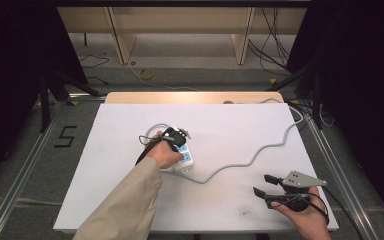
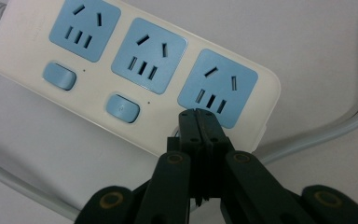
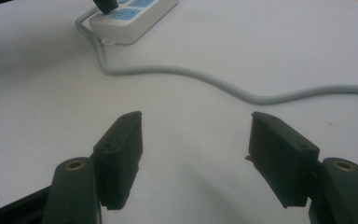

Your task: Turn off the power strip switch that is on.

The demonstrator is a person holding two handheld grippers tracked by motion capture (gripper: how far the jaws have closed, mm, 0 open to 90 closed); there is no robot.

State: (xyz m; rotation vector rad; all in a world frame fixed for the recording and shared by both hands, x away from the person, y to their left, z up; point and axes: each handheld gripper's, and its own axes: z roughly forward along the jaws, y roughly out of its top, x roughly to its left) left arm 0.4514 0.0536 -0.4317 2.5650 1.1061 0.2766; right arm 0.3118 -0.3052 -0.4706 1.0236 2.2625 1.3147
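A white power strip (image 2: 121,70) with three blue sockets and blue rocker switches lies on the white table; it also shows left of centre in the high view (image 1: 186,159) and far off in the right gripper view (image 3: 135,16). My left gripper (image 2: 198,114) is shut with nothing between its jaws. Its tips rest on the strip just below the end socket, hiding what lies under them. In the high view the left gripper (image 1: 176,142) sits over the strip. My right gripper (image 1: 262,185) stands open and empty above the front right of the table (image 3: 196,126).
The strip's grey cable (image 1: 260,150) snakes from the strip to the back right corner of the table (image 1: 130,200) and crosses ahead of the right gripper (image 3: 191,74). Dark curtains, metal rails and floor cables surround the table.
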